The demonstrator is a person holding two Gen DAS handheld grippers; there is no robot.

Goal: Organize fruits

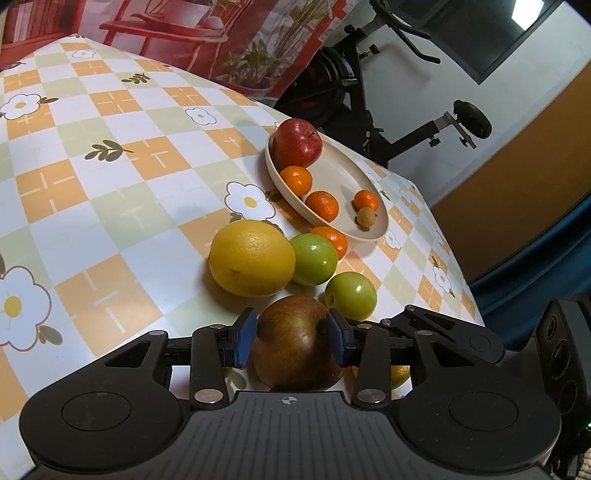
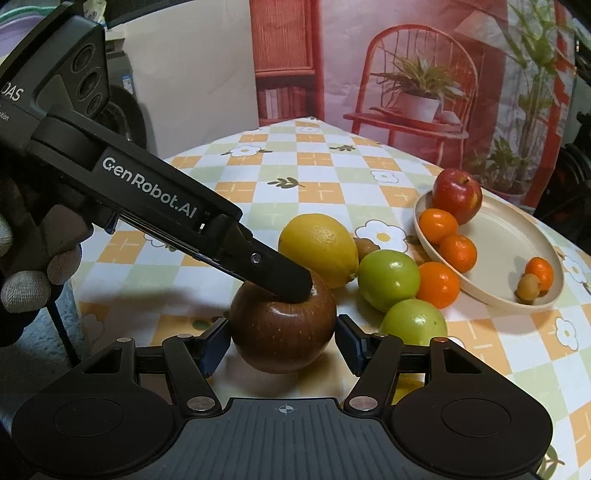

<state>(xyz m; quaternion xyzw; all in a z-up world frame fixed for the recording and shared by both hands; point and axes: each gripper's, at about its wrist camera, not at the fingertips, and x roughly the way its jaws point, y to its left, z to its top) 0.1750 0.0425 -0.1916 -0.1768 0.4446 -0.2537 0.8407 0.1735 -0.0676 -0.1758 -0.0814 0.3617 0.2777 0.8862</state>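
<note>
The left gripper (image 1: 291,338) fingers are clamping the brown apple (image 1: 295,343) on the counter (image 1: 110,184); the right gripper (image 2: 282,345) fingers are flanking it, slightly apart. The plate (image 2: 509,236) is holding a red apple (image 2: 456,194), three mandarins and a small brown fruit (image 2: 528,287).

You have a checked tablecloth (image 1: 110,177) under everything, orange, pale green and white squares with daisies and leaf sprigs. Behind the table hangs a printed backdrop (image 2: 406,74) showing a red chair, a potted plant and a red bookshelf. Off the table's far edge in your left view stands a black exercise bike (image 1: 369,92), with a dark window (image 1: 498,33) in the white wall above it.
</note>
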